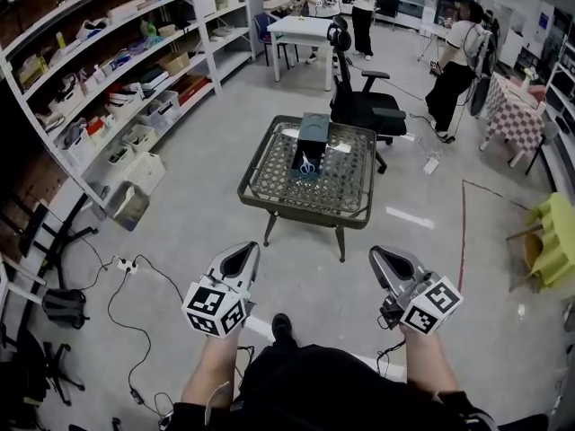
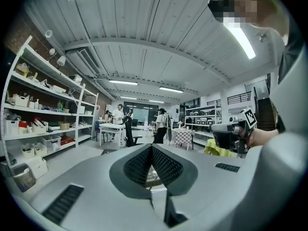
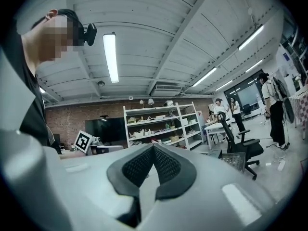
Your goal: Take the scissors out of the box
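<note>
A dark box [image 1: 313, 137] stands on the low mesh-topped table [image 1: 269, 178] some way ahead of me. Blue-handled scissors [image 1: 307, 164] show at the box's open near end. My left gripper [image 1: 240, 259] and right gripper [image 1: 387, 261] are held side by side above the floor, well short of the table, both pointing towards it. In the left gripper view the left gripper [image 2: 152, 149] has its jaws together with nothing between them, and the right gripper [image 2: 230, 129] shows beside it. In the right gripper view the right gripper [image 3: 153, 149] is likewise shut and empty.
White shelving [image 1: 135, 70] full of bins runs along the left. A black office chair [image 1: 364, 106] stands just behind the table. Several people stand by a white table [image 1: 304, 30] at the back. Cables and a power strip [image 1: 126, 265] lie on the floor at left; a yellow chair [image 1: 552, 241] is at right.
</note>
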A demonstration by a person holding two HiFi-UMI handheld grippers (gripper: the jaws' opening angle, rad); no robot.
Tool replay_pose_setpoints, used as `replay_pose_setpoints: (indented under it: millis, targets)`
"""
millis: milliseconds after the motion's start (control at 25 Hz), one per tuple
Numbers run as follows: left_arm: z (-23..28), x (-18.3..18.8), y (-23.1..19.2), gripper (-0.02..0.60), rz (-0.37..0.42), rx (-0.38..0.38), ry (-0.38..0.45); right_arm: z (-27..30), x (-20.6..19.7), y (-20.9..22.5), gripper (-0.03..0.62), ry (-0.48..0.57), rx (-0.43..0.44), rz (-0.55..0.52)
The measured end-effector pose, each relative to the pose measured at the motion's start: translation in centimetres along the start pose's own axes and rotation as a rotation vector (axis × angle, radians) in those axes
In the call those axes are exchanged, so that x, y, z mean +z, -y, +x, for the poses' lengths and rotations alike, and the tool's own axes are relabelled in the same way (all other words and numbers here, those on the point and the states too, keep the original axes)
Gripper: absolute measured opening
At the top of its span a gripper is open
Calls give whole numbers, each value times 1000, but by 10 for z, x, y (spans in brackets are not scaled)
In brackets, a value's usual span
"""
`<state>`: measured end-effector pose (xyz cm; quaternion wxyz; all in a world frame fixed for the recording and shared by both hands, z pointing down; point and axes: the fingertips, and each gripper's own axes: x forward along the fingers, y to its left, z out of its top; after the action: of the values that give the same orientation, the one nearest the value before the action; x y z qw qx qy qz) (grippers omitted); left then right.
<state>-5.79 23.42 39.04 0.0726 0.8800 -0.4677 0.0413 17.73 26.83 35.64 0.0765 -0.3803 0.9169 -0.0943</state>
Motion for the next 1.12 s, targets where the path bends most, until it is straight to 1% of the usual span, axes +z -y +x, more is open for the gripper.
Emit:
replay_pose_setpoints:
  millis: [200,400,720,960,1120]
  targets:
    - [34,8,-41,6,35,-12,-22,57,-1,17,12,-24,0,6]
    - [56,17,-82,6,24,-29,-17,107,-1,24,11,-49,0,21]
    - [72,15,-143,6,-2,-28,-28,171,-5,34,12,-44,-6,29]
    - [79,20,-167,6,21,-44,-40,203,-8,35,11,-17,-2,53]
    - [83,16,-171,6,21,-54,-56,209,-16,40,12,-16,-2,86]
